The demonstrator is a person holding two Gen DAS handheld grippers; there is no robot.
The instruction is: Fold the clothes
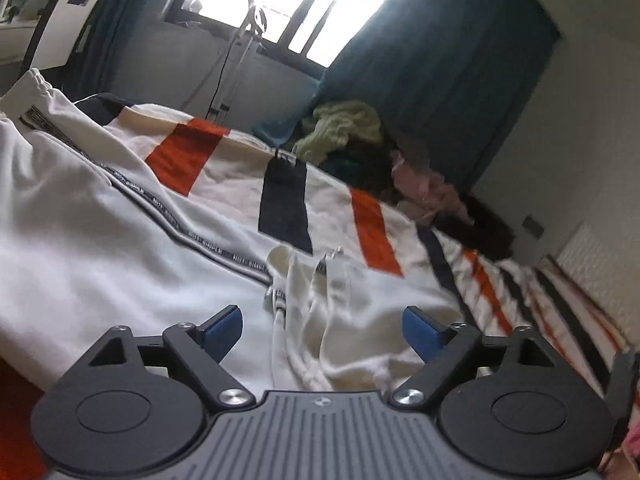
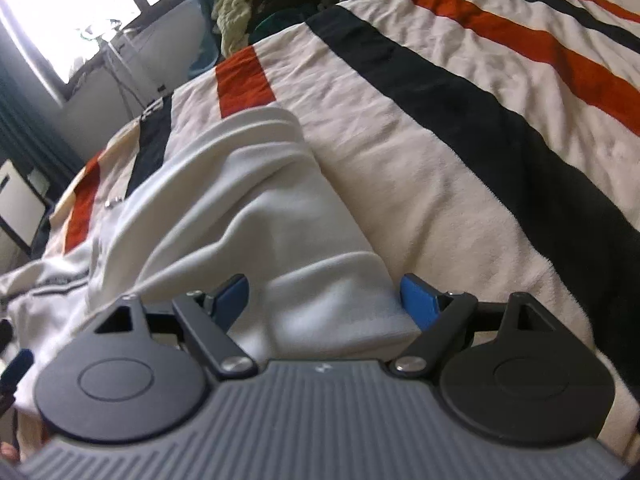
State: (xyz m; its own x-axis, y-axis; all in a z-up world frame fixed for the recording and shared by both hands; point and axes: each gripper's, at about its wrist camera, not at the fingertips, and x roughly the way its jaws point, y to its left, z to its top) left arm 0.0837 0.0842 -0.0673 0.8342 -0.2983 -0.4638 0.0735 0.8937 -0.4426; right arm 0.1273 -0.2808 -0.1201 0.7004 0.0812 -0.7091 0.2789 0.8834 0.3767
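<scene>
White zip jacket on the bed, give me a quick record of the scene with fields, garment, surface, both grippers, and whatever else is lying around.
garment: white zip jacket, spread on the bed, zipper closed
sleeve: white sleeve, lying between the right gripper's open fingers
surface: striped blanket, cream with black and orange bands
left gripper: open, over the collar end
right gripper: open, straddling the sleeve cuff
other: clothes pile at the far edge

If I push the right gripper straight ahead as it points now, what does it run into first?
The white jacket's sleeve. Its cuff end already lies between the open blue pads of the right gripper, so going forward would likely ride along the sleeve fabric before reaching the striped blanket. Depth is hard to judge here.
</scene>
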